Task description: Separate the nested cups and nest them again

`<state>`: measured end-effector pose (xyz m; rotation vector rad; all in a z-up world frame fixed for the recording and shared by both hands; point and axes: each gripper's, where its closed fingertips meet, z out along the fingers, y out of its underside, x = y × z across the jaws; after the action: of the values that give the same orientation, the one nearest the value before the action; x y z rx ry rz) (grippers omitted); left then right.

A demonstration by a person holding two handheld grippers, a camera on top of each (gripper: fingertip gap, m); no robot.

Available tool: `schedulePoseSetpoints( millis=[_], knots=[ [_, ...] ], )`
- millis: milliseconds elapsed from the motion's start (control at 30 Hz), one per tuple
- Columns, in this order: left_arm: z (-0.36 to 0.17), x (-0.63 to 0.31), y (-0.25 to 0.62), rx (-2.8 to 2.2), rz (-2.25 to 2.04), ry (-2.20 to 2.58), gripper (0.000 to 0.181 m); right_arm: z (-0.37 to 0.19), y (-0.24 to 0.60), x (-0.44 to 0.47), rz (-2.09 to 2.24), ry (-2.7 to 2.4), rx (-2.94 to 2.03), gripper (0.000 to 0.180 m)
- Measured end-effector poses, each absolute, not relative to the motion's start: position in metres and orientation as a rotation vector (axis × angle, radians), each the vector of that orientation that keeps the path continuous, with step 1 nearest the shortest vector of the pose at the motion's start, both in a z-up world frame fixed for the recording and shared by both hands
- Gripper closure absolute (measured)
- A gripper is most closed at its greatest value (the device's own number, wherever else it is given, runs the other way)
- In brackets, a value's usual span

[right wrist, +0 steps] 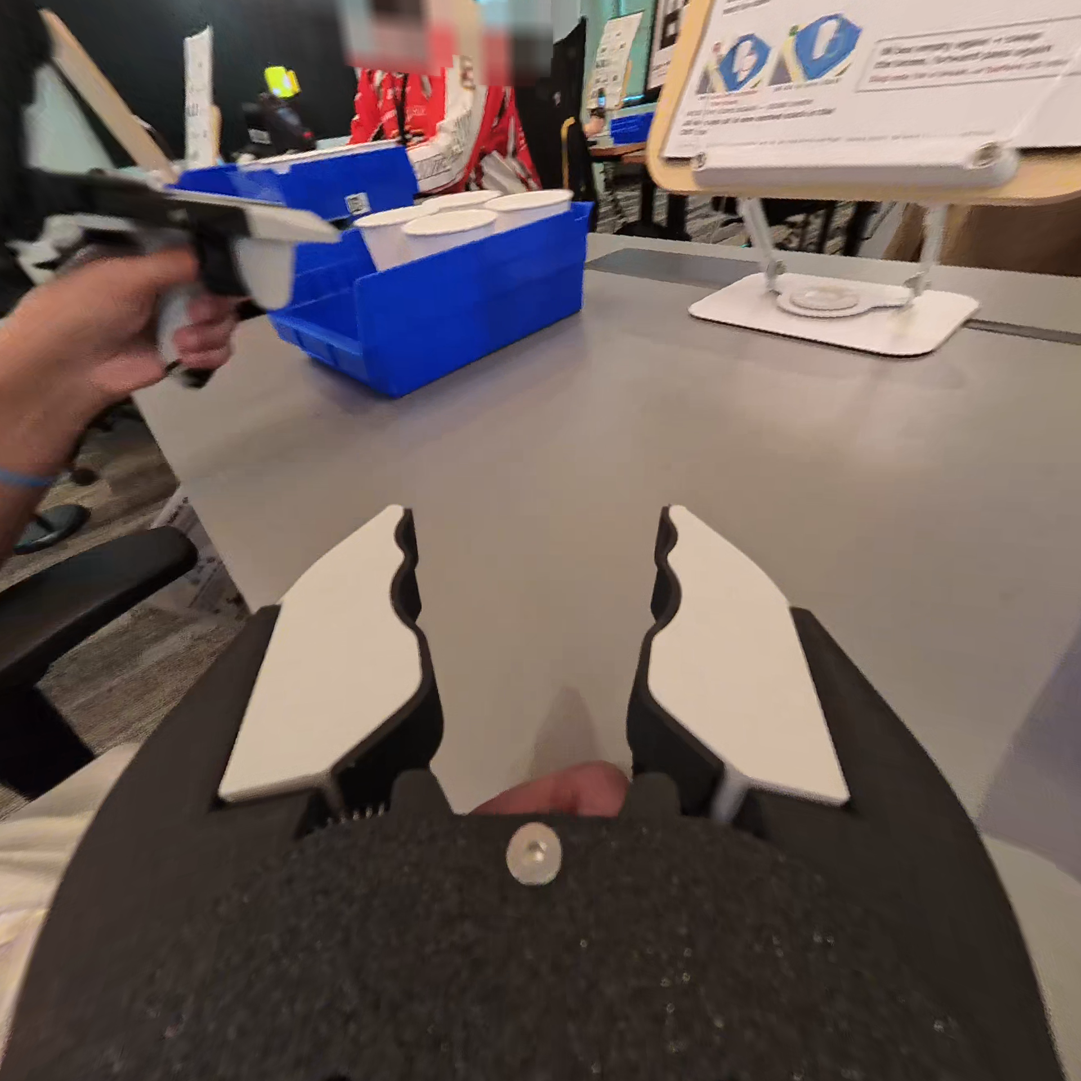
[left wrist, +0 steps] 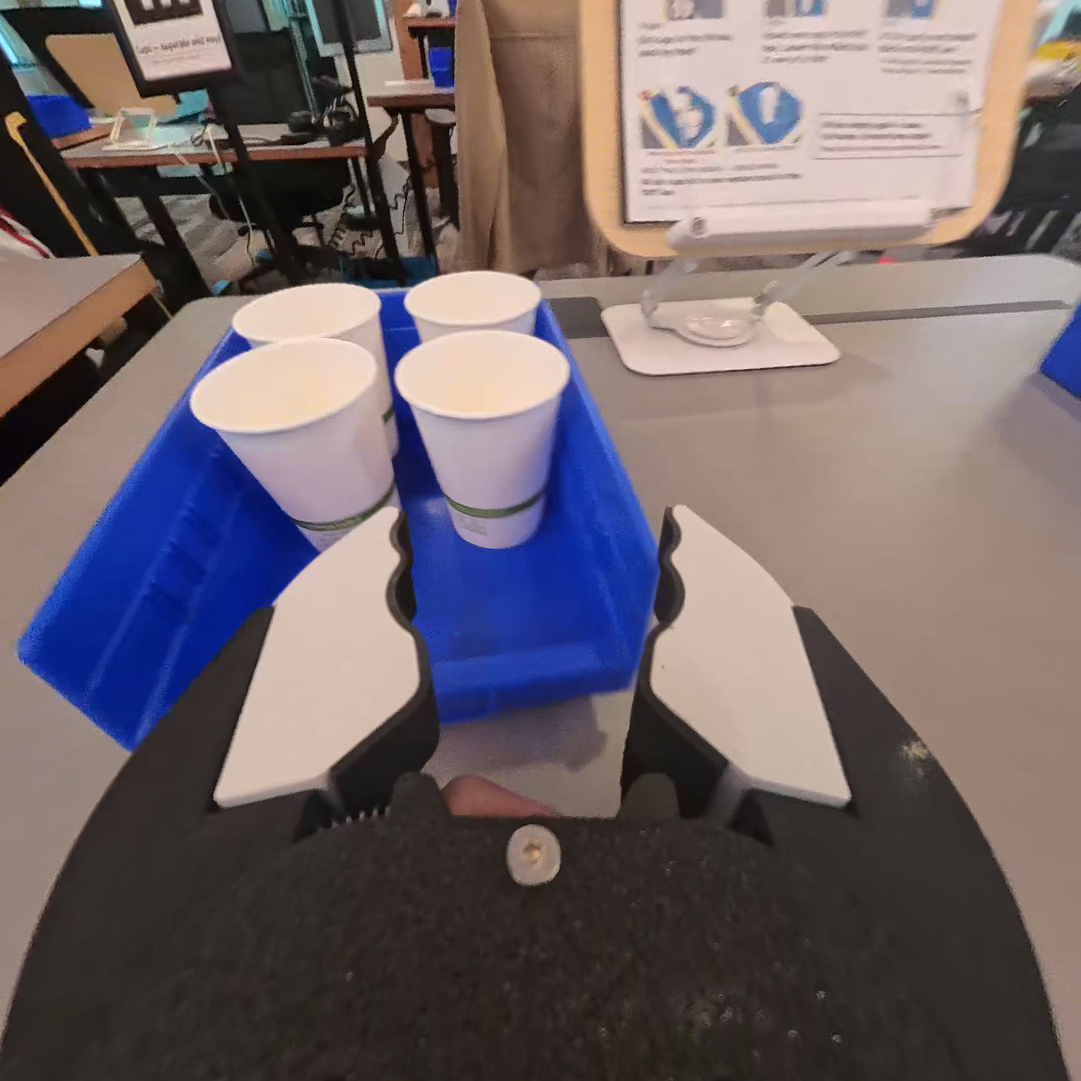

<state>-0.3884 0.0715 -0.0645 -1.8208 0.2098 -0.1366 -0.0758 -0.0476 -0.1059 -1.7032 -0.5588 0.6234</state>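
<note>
- Blue bin [left wrist: 515, 637] — an open-fronted plastic bin standing on the grey table [left wrist: 819, 526]; in my left wrist view it fills the field from 9 to 12 o'clock.
- Contents of the bin: four white paper cups, all upright with mouths up, standing two by two. Near-left cup [left wrist: 304, 433] at 11 o'clock, near-right cup [left wrist: 485, 433] at 12 o'clock, far-left cup [left wrist: 316, 316] and far-right cup [left wrist: 472, 301] behind them. The two left cups overlap in view; whether they touch I cannot tell. No cup sits inside another.
- My left gripper [left wrist: 532, 526] hovers over the bin's low front edge, its jaws spread apart and holding nothing; its left fingertip overlaps the base of the near-left cup in view.
- My right gripper [right wrist: 535, 526] hangs over bare table, well apart from the bin, jaws likewise spread and empty.
- In the right wrist view the bin lies at 11 o'clock, with my left hand [right wrist: 88, 362] at 9 o'clock.
- White stand [left wrist: 719, 339] with an instruction board [left wrist: 801, 117] — at 1 o'clock, beside the bin.
</note>
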Motion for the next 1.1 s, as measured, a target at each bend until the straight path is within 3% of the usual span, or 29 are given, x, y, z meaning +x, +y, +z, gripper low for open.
schedulePoseSetpoints(
  millis=[300,667,867,1100],
  knots=[
    [-0.107,-0.4,0.165,-2.052,-0.055,0.302,0.095,-0.098,-0.054,-0.079,0.707,-0.551,-1.692,0.104],
    [-0.112,-0.401,0.208,-2.139,0.036,0.238,0.088,-0.113,-0.057,-0.089,0.811,-0.568,-1.757,0.107],
    [-0.108,-0.403,0.213,-2.122,0.019,0.187,0.091,-0.112,-0.057,-0.089,0.818,-0.567,-1.756,0.11],
    [-0.065,-0.405,0.16,-1.944,-0.138,0.289,0.096,-0.095,-0.047,-0.06,0.791,-0.516,-1.705,0.11]
  ],
)
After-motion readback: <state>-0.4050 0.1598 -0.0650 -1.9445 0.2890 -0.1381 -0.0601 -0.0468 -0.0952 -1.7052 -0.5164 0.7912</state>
